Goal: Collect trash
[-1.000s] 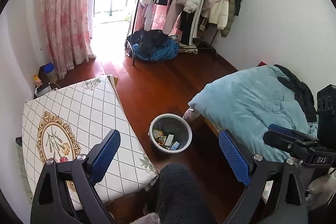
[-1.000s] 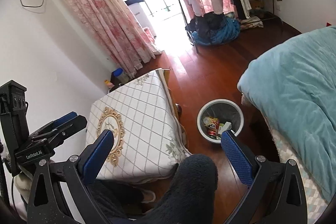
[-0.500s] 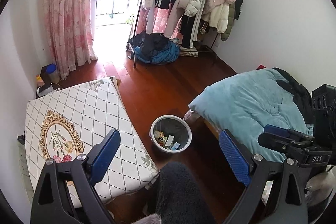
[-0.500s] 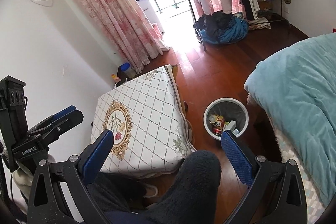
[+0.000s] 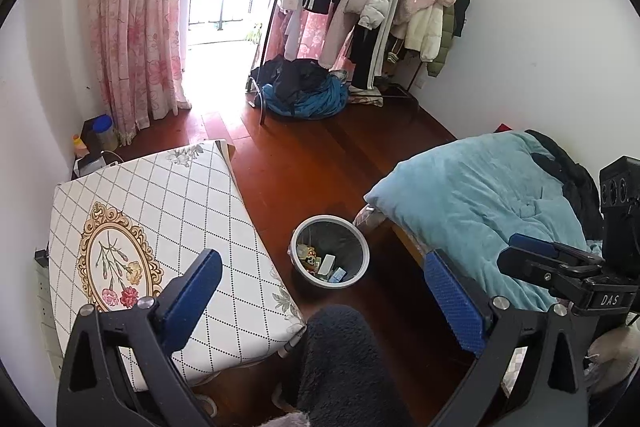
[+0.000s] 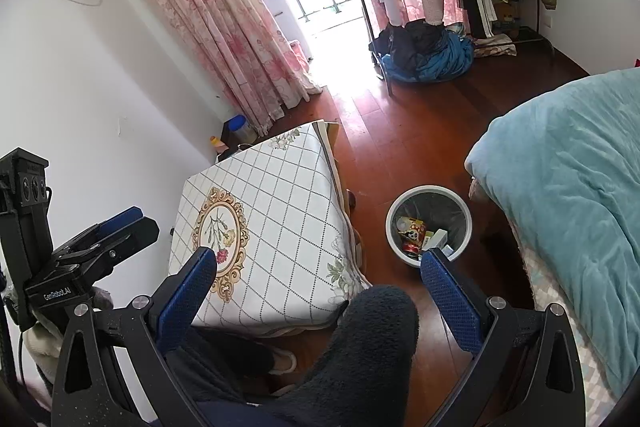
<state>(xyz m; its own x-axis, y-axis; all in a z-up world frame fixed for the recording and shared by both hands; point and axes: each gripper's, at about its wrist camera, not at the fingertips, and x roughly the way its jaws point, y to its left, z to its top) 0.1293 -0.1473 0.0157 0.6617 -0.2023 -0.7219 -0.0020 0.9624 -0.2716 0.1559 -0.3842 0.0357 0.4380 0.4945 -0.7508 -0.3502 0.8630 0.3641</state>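
Trash (image 5: 325,264) already down in the wastebasket (image 5: 329,251) on the floor between tabletop (image 5: 160,211) and bed (image 5: 480,203): packets, a small box, a can. Seemingly little left, with tabletop bare and no litter visible on the floor. Left claw (image 5: 322,291) just opened wider, empty; right claw (image 6: 318,285) spread wide, gripping nothing.

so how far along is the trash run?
Looks nearly done. Done: wrappers, a can and small boxes lie in the bin on the floor between table and bed. In hand: nothing; left tongs, whose jaws just widened, and right tongs are open and empty. Left: no loose trash visible on the tablecloth or floor.
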